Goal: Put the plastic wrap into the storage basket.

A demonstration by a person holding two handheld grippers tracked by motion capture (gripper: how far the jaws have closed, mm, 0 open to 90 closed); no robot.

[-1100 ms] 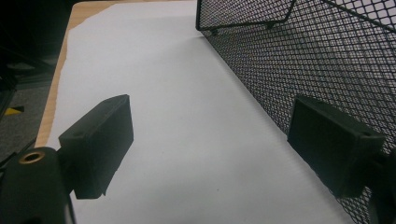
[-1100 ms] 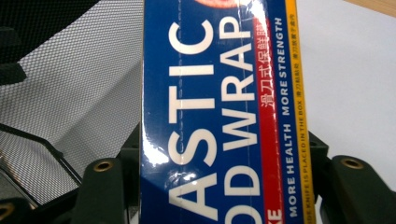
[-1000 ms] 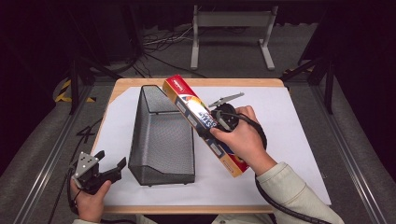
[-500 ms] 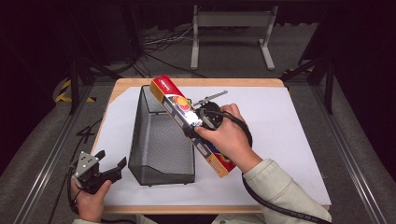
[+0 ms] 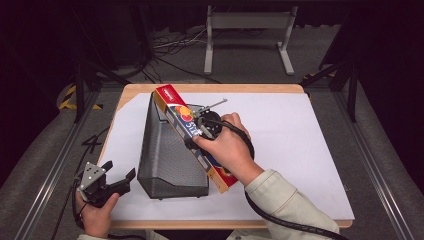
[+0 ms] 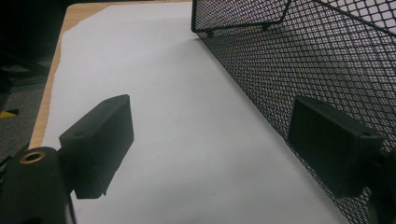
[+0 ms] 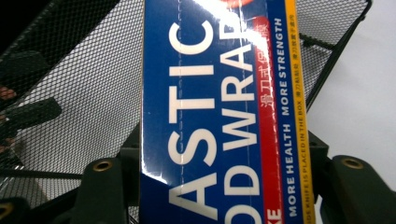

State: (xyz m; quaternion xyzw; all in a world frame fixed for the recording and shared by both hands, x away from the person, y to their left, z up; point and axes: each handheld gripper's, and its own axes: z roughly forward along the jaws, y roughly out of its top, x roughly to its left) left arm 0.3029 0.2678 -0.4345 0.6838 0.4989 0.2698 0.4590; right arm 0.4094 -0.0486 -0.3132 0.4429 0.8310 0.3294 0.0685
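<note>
The right gripper [image 5: 200,131] clamps a long box [image 5: 186,131] and holds it slanted over the basket's [image 5: 170,160] right rim. White letters on its blue side read "ASTIC", "WRAP" and "MORE HEALTH MORE STRENGTH". The left gripper [image 5: 116,179] sits at the table's near left corner, jaws apart and empty, just beside the mesh wall. The white sheet [image 5: 300,145] on the right lies bare.

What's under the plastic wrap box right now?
The black mesh basket lies under the plastic wrap box, which the right gripper holds above its open top. The basket's inside is partly hidden by the box.
</note>
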